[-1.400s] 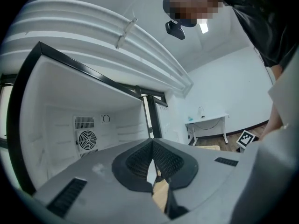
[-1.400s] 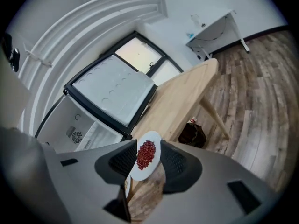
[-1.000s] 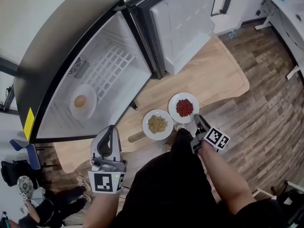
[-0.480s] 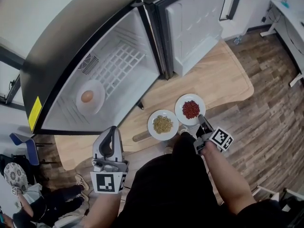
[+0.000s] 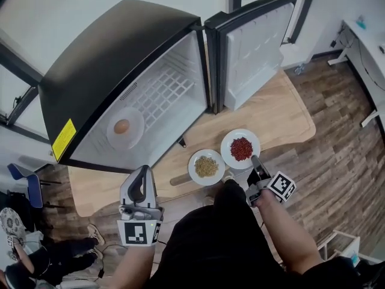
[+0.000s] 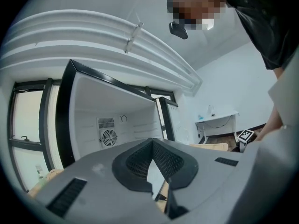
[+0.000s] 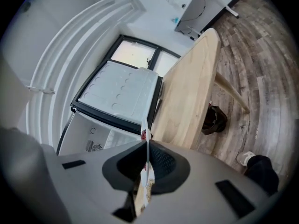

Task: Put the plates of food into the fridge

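Two white plates sit on the wooden table [image 5: 283, 116]: one with yellow-brown food [image 5: 206, 167], one with red food [image 5: 240, 149]. My right gripper [image 5: 255, 162] is shut on the near rim of the red-food plate. Its jaws have just been closing with that rim between them, and the rim [image 7: 143, 130] shows edge-on at my right gripper [image 7: 146, 147]. Whether the plate is off the table I cannot tell. My left gripper [image 5: 142, 174] hovers shut and empty before the open fridge [image 5: 150, 95]. A third plate with a brown round food [image 5: 123, 127] lies inside.
The fridge door [image 5: 255, 47] stands open beyond the table's far edge. A white desk [image 5: 363, 29] is at the far right over wooden flooring. A person [image 5: 24, 251] crouches at the lower left. A dark object [image 7: 214, 119] sits under the table.
My right gripper's jaws have closed on the red-food plate's near rim. The left gripper has drifted only slightly in front of the fridge.
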### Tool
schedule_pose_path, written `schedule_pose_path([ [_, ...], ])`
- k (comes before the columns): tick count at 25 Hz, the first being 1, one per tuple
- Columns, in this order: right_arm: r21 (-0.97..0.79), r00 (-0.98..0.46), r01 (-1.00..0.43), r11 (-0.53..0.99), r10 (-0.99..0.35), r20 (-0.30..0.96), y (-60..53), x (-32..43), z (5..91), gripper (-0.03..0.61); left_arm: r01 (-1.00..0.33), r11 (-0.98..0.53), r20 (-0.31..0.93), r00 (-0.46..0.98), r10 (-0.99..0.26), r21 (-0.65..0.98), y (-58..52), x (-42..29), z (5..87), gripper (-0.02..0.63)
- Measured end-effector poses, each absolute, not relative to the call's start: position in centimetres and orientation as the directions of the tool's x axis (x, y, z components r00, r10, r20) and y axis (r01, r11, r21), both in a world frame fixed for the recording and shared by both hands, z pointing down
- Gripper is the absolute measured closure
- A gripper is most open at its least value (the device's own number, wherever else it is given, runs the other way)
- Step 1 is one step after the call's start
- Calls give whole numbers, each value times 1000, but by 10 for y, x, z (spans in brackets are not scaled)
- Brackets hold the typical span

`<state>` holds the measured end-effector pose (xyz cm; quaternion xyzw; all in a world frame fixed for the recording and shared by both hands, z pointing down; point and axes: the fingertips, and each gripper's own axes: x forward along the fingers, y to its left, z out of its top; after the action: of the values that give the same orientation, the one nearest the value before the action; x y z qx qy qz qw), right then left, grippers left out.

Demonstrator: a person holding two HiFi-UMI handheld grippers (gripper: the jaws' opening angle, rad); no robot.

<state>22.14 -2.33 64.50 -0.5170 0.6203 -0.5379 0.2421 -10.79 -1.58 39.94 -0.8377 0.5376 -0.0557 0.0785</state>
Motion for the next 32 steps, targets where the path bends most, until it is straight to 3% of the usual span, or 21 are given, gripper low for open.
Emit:
schedule_pose_path([
  [20, -930, -634, -331, 161, -768, 93, -107, 119, 533, 546, -973, -165, -70, 178, -982, -165, -5, -177, 371, 610],
  [32, -930, -733, -293, 222, -676, 69, -153, 74, 500, 546, -987, -49, -80, 62, -995, -152, -6, -201, 353, 611],
])
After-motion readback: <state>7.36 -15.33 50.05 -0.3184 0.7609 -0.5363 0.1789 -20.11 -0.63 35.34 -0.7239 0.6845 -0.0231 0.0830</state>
